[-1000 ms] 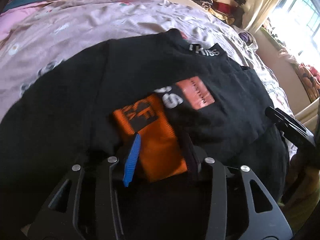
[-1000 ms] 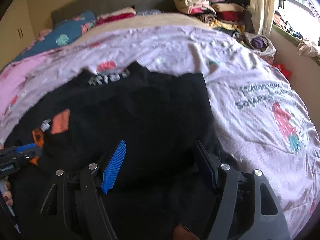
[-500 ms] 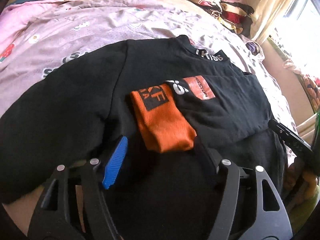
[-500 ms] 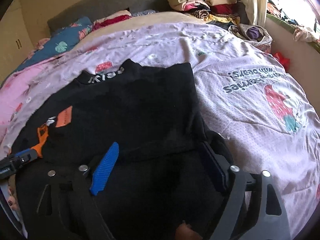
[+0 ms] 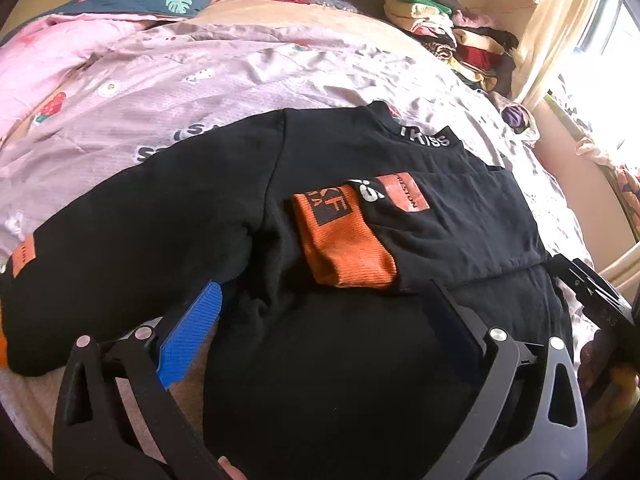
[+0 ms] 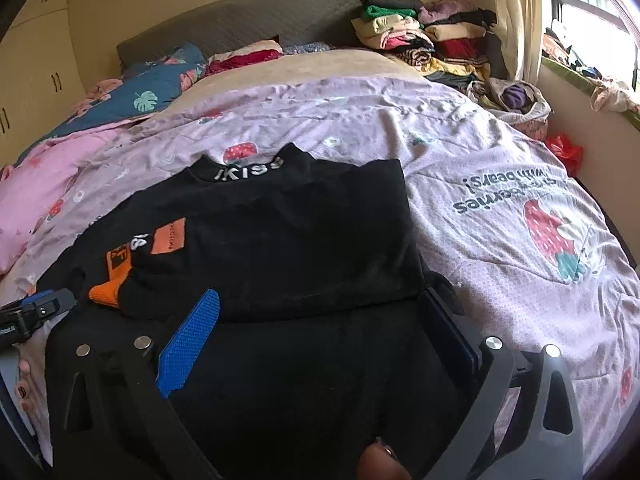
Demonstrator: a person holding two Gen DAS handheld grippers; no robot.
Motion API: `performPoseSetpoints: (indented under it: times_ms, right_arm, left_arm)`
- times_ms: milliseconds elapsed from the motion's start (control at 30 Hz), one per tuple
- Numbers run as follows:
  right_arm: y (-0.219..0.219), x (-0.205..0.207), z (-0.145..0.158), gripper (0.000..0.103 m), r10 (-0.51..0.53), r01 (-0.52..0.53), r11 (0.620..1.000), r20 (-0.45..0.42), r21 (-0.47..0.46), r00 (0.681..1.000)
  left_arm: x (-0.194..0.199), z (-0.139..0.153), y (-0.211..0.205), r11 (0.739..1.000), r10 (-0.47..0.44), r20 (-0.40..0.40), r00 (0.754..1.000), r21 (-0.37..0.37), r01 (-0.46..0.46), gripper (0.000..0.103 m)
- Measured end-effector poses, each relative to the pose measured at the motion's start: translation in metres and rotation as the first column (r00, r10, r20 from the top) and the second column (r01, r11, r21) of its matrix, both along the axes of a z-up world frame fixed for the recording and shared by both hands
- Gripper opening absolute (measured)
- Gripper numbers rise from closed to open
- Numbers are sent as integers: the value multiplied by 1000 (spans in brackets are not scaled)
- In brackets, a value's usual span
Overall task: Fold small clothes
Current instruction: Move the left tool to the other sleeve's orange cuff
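The black top (image 5: 360,208) lies on the bed (image 6: 500,168) just ahead of both tools, one side folded in; the left tool (image 5: 320,316) and right tool (image 6: 320,312) are opening, nothing gripped. Next, the outstretched sleeve (image 5: 120,232) is judged to need folding in

Home bedroom. Bed (image 6: 460,168) under a pink strawberry-print sheet, padded headboard (image 6: 248,20) far, pillows (image 6: 160,76) far left. Stacked folded clothes (image 6: 424,40) far right by a curtained window (image 6: 592,4); cupboards (image 6: 36,64) left.
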State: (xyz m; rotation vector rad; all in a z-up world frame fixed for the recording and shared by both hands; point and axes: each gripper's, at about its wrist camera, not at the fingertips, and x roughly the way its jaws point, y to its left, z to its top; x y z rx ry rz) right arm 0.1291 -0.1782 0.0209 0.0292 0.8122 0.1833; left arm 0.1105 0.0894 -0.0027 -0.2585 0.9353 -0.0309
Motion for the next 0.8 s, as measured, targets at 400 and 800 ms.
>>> performPoseSetpoints:
  times_ms: [400, 800]
  right_arm:
    - [22, -16, 20, 99, 54, -54, 999, 59, -2, 997]
    - [62, -28, 34, 99, 146, -144, 989, 92, -22, 985]
  left_arm:
    - [-14, 7, 14, 998, 54, 21, 998, -15, -54, 93]
    - [-32, 14, 30, 993, 120, 51, 991, 4, -120, 93]
